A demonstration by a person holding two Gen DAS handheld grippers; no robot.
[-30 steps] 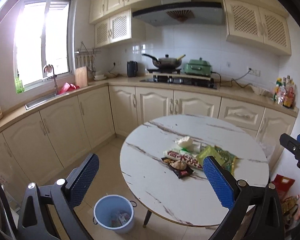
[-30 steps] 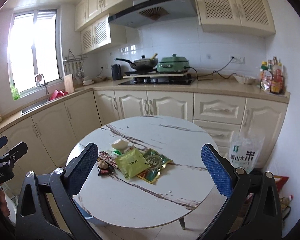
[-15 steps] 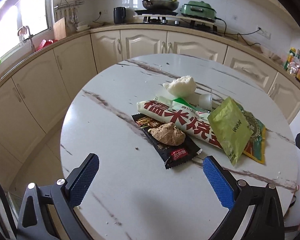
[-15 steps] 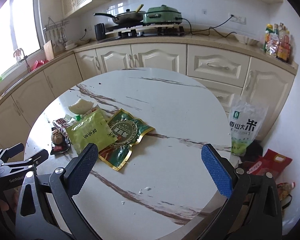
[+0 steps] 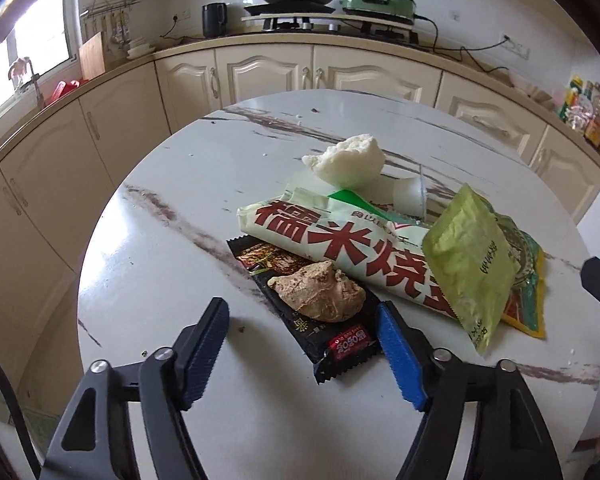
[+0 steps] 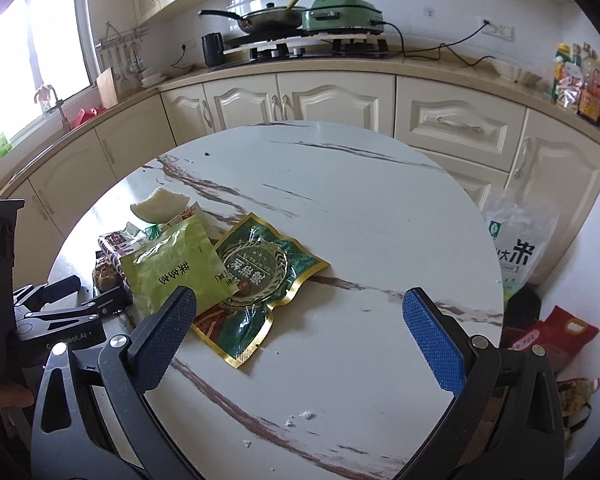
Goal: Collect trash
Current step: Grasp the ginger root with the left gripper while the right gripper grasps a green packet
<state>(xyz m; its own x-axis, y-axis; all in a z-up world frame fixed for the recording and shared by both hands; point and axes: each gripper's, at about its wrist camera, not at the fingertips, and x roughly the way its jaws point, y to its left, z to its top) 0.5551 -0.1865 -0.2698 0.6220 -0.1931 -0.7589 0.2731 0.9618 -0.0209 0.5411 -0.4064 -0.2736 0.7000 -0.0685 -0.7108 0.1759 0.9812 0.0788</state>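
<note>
Trash lies in a pile on the round marble table (image 5: 172,240). My left gripper (image 5: 302,340) is open, low over the table, its jaws on either side of the near end of a black wrapper (image 5: 332,340) with a brown lump (image 5: 320,292) on it. Behind lie a white wrapper with red characters (image 5: 340,240), a light green packet (image 5: 468,260) and a white bun piece (image 5: 348,160). My right gripper (image 6: 300,320) is open and empty above the table, just right of the light green packet (image 6: 176,268) and a dark green packet (image 6: 256,276).
Cream cabinets and a counter (image 5: 300,68) with a stove run behind the table. A rice bag (image 6: 520,240) and a red bag (image 6: 552,336) stand on the floor to the right. The left gripper's body (image 6: 60,316) shows at the table's left edge.
Both grippers have come down and closer to the table. My left gripper has narrowed and now brackets the black wrapper's end. The right gripper stays wide open.
</note>
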